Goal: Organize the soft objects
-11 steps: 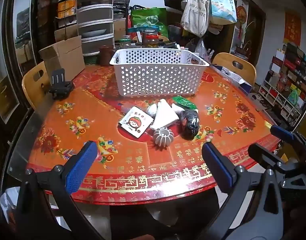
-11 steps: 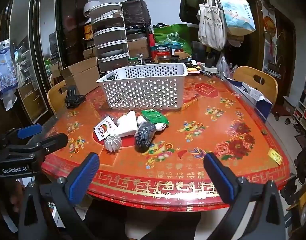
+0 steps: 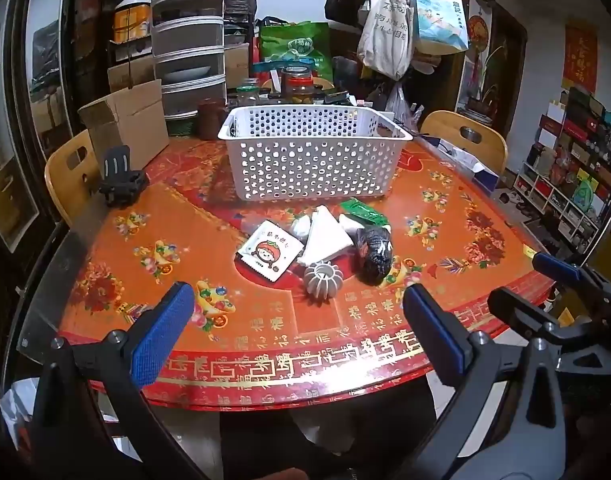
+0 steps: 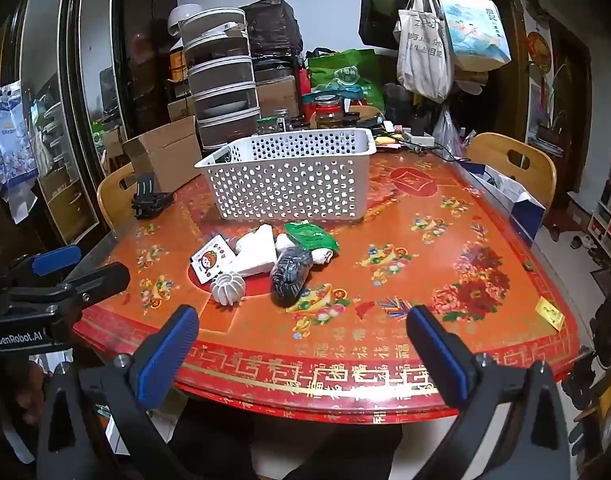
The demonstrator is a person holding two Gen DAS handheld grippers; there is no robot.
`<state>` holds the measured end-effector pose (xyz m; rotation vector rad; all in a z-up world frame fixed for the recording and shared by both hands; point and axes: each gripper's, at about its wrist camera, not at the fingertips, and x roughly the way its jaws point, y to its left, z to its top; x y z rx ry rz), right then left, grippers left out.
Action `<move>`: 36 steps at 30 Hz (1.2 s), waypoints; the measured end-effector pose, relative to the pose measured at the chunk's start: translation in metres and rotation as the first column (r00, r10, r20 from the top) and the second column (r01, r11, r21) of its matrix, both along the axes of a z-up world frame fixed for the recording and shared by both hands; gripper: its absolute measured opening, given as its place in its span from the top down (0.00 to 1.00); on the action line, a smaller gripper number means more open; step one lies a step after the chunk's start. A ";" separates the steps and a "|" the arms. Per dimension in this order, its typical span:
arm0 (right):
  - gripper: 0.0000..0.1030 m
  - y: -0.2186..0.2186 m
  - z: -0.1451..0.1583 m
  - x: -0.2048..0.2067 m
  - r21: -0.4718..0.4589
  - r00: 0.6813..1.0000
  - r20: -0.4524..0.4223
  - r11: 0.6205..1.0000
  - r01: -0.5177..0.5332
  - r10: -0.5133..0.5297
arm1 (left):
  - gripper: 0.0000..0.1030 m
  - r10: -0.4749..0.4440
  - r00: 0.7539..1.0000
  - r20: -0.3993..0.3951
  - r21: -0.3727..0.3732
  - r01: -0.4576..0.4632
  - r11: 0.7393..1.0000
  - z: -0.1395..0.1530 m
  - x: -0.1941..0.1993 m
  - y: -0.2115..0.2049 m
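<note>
A small heap of soft things lies mid-table in front of a white perforated basket: a cartoon-printed packet, a white triangular pack, a green pouch, a dark mesh-wrapped bundle and a grey ribbed ball. My left gripper hangs open over the near table edge, short of the heap. Beside it, my right gripper is open too, with nothing between its fingers.
The table is red with a floral cover. A black clamp-like holder sits at its left, a cardboard box and jars behind the basket. Wooden chairs stand left and right. A blue-white box lies at the right edge.
</note>
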<state>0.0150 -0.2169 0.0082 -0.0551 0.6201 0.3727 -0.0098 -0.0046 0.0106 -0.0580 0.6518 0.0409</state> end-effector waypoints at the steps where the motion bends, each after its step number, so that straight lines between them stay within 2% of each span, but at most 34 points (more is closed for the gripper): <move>1: 0.00 -0.001 0.001 -0.001 0.002 1.000 0.000 1.000 0.000 0.000 | 0.00 -0.002 1.000 -0.002 0.000 0.002 1.000 0.000 0.000 -0.001; 36: 0.00 -0.002 -0.001 0.002 0.017 1.000 -0.010 1.000 0.003 -0.002 | 0.00 -0.008 1.000 -0.010 -0.007 0.008 1.000 -0.002 0.000 0.001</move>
